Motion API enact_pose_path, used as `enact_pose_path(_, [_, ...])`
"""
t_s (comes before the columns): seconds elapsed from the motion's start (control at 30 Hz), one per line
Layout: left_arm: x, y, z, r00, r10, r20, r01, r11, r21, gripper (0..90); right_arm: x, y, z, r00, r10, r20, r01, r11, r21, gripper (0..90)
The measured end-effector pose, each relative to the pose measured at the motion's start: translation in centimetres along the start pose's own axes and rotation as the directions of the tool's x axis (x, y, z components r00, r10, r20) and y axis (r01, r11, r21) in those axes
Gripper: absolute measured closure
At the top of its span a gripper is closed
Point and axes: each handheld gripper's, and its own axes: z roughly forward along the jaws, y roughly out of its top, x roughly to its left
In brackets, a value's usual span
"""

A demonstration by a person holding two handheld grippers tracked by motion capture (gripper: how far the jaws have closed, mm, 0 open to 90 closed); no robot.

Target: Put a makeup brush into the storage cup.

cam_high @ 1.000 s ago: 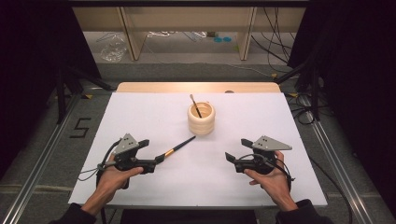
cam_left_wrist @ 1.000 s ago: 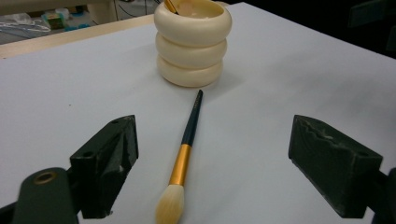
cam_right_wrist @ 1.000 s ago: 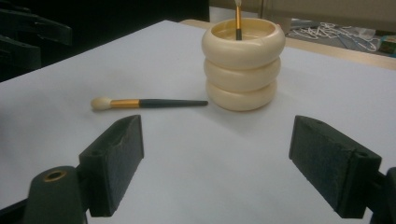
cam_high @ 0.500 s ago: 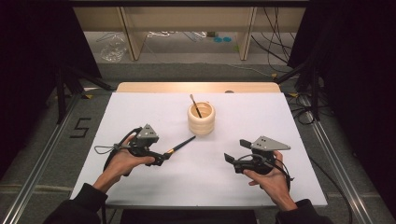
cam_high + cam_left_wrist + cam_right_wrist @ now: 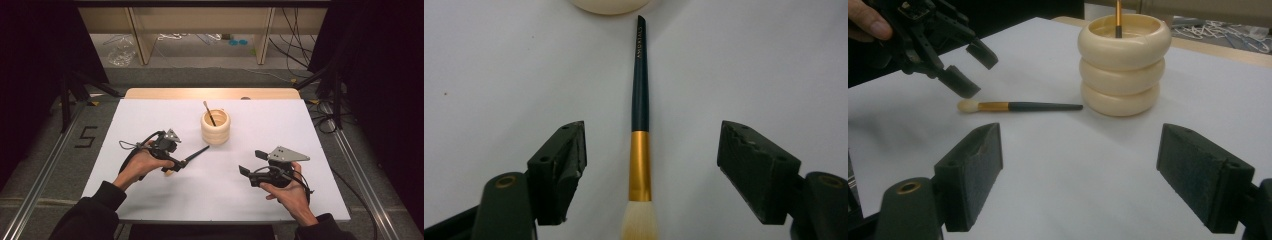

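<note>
Since a second ago the left tongs (image 5: 651, 165) have slid over the makeup brush (image 5: 640, 100), jaws closing but still clear of its gold collar between them. Closing off-centre could roll the brush toward the ribbed cup (image 5: 215, 127) beyond. Right tongs (image 5: 1098, 175) hover wide, empty.

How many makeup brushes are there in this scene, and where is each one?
2. One brush lies flat on the white table, under the left gripper. The other brush stands in the cream holder; the holder may hide more.
</note>
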Motion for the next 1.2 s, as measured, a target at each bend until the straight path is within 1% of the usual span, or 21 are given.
enact_pose_path(0.07, [0.1,0.4,0.3,1.0,0.002,0.009,-0.003,0.9997,0.023,30.4,0.0,0.0,0.0,1.0,0.007,-0.006,-0.007,1.0,0.004,19.5])
enact_pose_path(0.1, [0.2,0.5,0.4,0.9998,0.013,0.015,-0.013,0.9993,0.033,31.2,0.1,0.0,0.0,0.9996,0.023,-0.015,-0.022,1.0,0.013,19.6])
enact_pose_path(0.17, [0.3,0.7,0.7,0.9995,0.024,0.021,-0.025,0.9987,0.043,32.1,0.1,0.0,0.0,0.9996,0.022,-0.016,-0.022,1.0,0.012,19.6])
enact_pose_path(0.2, [0.3,0.7,0.9,0.9995,0.015,0.028,-0.016,0.9983,0.056,32.8,0.1,0.0,0.0,0.9999,0.013,-0.011,-0.013,1.0,0.008,19.6])
enact_pose_path(0.23, [0.4,0.7,1.1,0.9994,0.024,0.027,-0.026,0.9976,0.064,33.5,0.0,0.0,0.0,1.0,0.005,-0.007,-0.005,1.0,0.002,19.6])
enact_pose_path(0.37, [0.7,0.6,1.9,0.9996,0.016,0.024,-0.018,0.9956,0.092,35.1,0.1,0.0,0.0,0.9999,0.007,-0.011,-0.007,1.0,0.002,19.7])
enact_pose_path(0.4, [0.7,0.6,2.0,0.9995,0.009,0.029,-0.012,0.9952,0.097,35.3,0.2,0.0,0.0,0.9995,0.023,-0.022,-0.023,1.0,0.011,19.7])
enact_pose_path(0.47, [1.0,0.7,2.2,0.9996,0.003,0.03,-0.006,0.995,0.099,36.7,0.2,0.0,0.0,0.9994,0.024,-0.025,-0.023,1.0,0.012,19.8])
enact_pose_path(0.53, [1.2,0.9,2.3,0.9995,0.015,0.028,-0.018,0.9929,0.117,37.7,0.1,0.0,0.1,0.9999,0.005,-0.011,-0.005,1.0,0.004,19.8])
enact_pose_path(0.57, [1.2,0.9,2.4,0.9995,0.014,0.027,-0.017,0.9931,0.116,38.2,0.1,0.0,0.1,0.9999,0.006,-0.012,-0.006,1.0,0.004,19.8])
enact_pose_path(0.6, [1.3,1.1,2.4,0.9992,0.026,0.03,-0.03,0.9903,0.136,38.7,0.1,0.0,0.1,0.9999,0.006,-0.012,-0.006,1.0,0.005,19.8])
enact_pose_path(0.63, [1.4,1.3,2.4,0.9981,0.051,0.035,-0.056,0.9856,0.159,39.6,0.1,0.0,0.1,0.9998,0.007,-0.016,-0.007,1.0,0.004,19.8])
enact_pose_path(0.67, [1.3,1.4,2.5,0.9986,0.037,0.037,-0.042,0.9882,0.147,40.7,0.1,0.0,0.1,0.9998,0.007,-0.017,-0.007,1.0,0.004,19.8])
enact_pose_path(0.8, [1.2,2.0,2.8,0.997,0.058,0.052,-0.066,0.9827,0.173,45.0,0.1,0.0,0.1,0.9999,0.005,-0.016,-0.005,1.0,0.003,19.9])
enact_pose_path(0.83, [1.2,2.1,2.8,0.9955,0.074,0.06,-0.084,0.9779,0.192,45.7,0.1,0.0,0.1,0.9998,0.005,-0.017,-0.005,1.0,0.003,19.9])
enact_pose_path(0.93, [0.9,2.3,3.3,0.9948,0.076,0.069,-0.089,0.9714,0.22,48.3,0.1,0.0,0.1,0.9998,0.005,-0.018,-0.005,1.0,0.004,19.9])
enact_pose_path(1.0, [0.9,2.4,3.4,0.9946,0.075,0.071,-0.09,0.9694,0.229,50.0,0.1,0.0,0.1,0.9998,0.005,-0.018,-0.005,1.0,0.004,19.9])
enact_pose_path(1.03, [0.9,2.4,3.5,0.9946,0.076,0.071,-0.09,0.9685,0.232,50.8,0.1,0.0,0.1,0.9998,0.004,-0.019,-0.004,1.0,0.004,19.9])
enact_pose_path(1.1, [1.1,2.3,3.7,0.9939,0.084,0.071,-0.1,0.9629,0.251,52.3,0.1,0.0,0.1,0.9998,0.004,-0.02,-0.003,1.0,0.004,19.9])
enact_pose_path(1.13, [1.2,2.3,3.8,0.9946,0.081,0.066,-0.095,0.9633,0.251,53.4,0.1,0.0,0.1,0.9998,0.004,-0.021,-0.004,1.0,0.005,19.9])
enact_pose_path(1.2, [1.3,2.2,4.1,0.9949,0.078,0.065,-0.092,0.9599,0.265,55.0,0.1,0.0,0.1,0.9998,0.004,-0.02,-0.004,1.0,0.005,19.9])
